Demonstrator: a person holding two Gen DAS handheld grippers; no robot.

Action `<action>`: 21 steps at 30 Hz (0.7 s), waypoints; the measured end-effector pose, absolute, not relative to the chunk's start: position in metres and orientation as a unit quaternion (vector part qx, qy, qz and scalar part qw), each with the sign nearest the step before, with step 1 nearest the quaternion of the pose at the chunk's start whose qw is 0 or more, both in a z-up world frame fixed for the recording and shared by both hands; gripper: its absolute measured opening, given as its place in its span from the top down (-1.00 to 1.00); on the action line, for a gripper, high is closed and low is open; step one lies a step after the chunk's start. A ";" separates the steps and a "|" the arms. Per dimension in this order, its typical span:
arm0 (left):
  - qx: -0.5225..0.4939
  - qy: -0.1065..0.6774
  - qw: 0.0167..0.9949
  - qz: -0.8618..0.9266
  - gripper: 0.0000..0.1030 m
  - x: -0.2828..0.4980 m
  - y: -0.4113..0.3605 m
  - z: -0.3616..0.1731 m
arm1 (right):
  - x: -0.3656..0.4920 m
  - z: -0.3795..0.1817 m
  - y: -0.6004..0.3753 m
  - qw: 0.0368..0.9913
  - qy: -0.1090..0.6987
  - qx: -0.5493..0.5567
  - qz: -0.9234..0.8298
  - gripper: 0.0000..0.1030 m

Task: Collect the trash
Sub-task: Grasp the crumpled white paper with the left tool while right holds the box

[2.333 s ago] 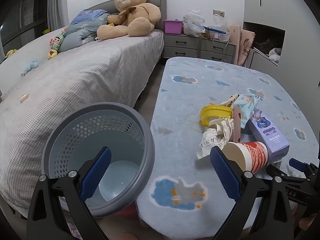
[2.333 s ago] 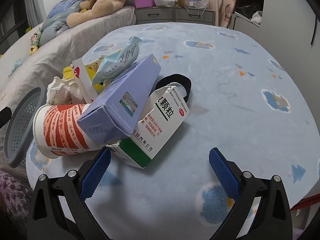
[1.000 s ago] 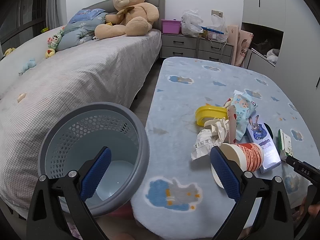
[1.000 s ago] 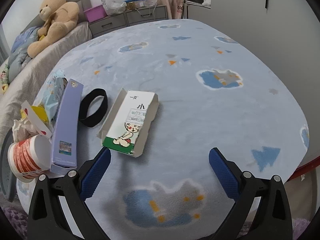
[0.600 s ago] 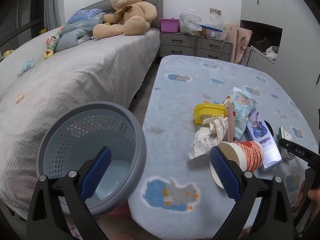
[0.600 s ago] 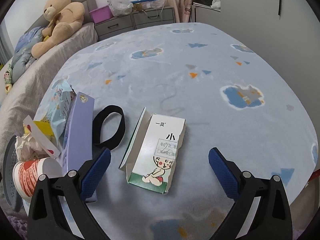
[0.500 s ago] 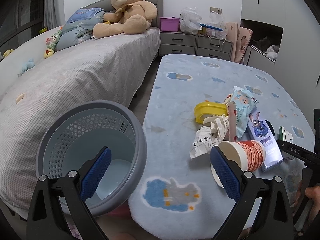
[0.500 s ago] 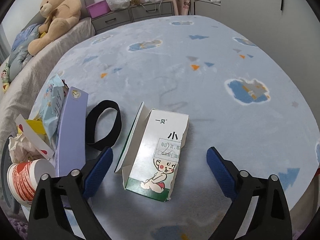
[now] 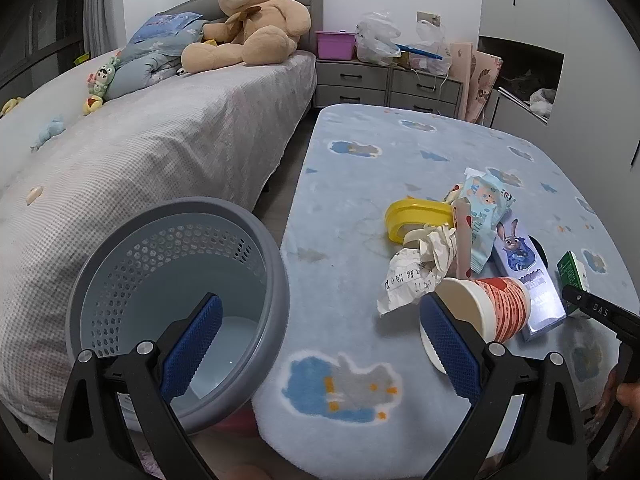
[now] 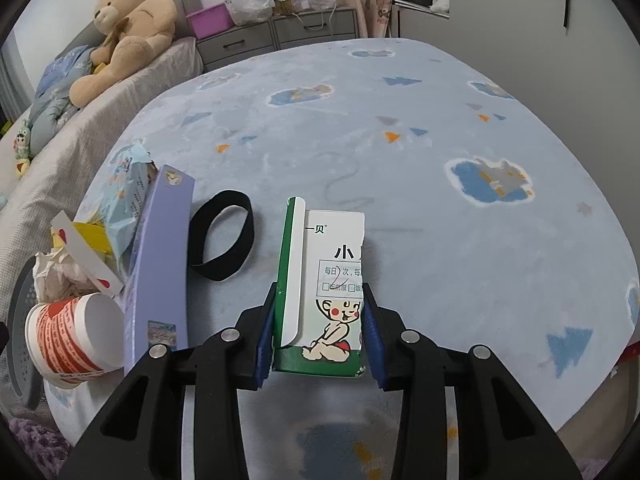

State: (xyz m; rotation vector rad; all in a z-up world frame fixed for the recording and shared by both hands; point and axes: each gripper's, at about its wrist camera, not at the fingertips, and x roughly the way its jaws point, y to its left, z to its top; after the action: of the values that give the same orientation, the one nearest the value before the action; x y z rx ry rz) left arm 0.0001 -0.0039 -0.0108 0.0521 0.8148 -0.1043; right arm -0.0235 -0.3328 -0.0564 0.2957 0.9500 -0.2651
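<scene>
My right gripper (image 10: pixel 319 338) is shut on a green and white medicine box (image 10: pixel 326 280) that lies on the blue table cover (image 10: pixel 360 128); the box also shows in the left wrist view (image 9: pixel 573 276). My left gripper (image 9: pixel 320 344) is open and empty, held over the gap between a grey trash basket (image 9: pixel 176 304) and the table edge. A pile of trash lies beside the box: a red paper cup (image 9: pixel 480 316), crumpled paper (image 9: pixel 416 268), a purple carton (image 10: pixel 160 264), a snack wrapper (image 9: pixel 482 216) and a yellow lid (image 9: pixel 416 220).
A black band (image 10: pixel 220 240) lies between the purple carton and the medicine box. A bed (image 9: pixel 140 152) with a teddy bear (image 9: pixel 248 36) stands left of the table. Grey drawers (image 9: pixel 384 84) stand behind it.
My right gripper has moved forward and closed its fingers on the medicine box, which was lying free between open fingers before. The left gripper has barely moved.
</scene>
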 end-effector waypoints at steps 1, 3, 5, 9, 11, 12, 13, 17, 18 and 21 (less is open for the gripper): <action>0.026 0.396 0.916 -0.052 -0.84 0.000 -0.004 -0.011 | -0.025 -0.053 -0.330 0.873 0.451 0.141 -0.121 0.28; 0.026 0.398 0.915 -0.056 -0.84 -0.001 -0.003 -0.011 | -0.028 -0.048 -0.325 0.877 0.445 0.143 -0.109 0.28; 0.027 0.400 0.914 -0.061 -0.84 -0.001 -0.003 -0.012 | -0.029 -0.043 -0.320 0.881 0.440 0.146 -0.096 0.28; 0.036 0.405 0.911 -0.072 -0.84 0.001 -0.007 -0.012 | -0.029 -0.040 -0.314 0.883 0.438 0.152 -0.075 0.28; 0.042 0.412 0.907 -0.081 -0.84 0.005 -0.009 -0.012 | -0.028 -0.039 -0.312 0.884 0.437 0.155 -0.065 0.28; 0.045 0.414 0.905 -0.084 -0.84 0.008 -0.011 -0.011 | -0.027 -0.038 -0.311 0.884 0.437 0.157 -0.061 0.28; 0.047 0.417 0.904 -0.087 -0.84 0.011 -0.013 -0.010 | -0.027 -0.038 -0.311 0.884 0.436 0.159 -0.058 0.28; 0.048 0.426 0.898 -0.101 -0.84 0.026 -0.021 -0.006 | -0.027 -0.034 -0.307 0.886 0.432 0.164 -0.043 0.28; 0.048 0.429 0.896 -0.104 -0.84 0.030 -0.024 -0.006 | -0.027 -0.033 -0.307 0.886 0.431 0.164 -0.041 0.28; 0.048 0.443 0.887 -0.120 -0.84 0.046 -0.035 -0.007 | -0.027 -0.032 -0.307 0.887 0.429 0.169 -0.037 0.28</action>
State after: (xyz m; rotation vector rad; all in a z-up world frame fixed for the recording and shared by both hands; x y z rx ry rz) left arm 0.0459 -0.0346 -0.0066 0.1005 0.9219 -0.2487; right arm -0.0274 -0.3073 -0.0316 0.3506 0.8911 -0.0775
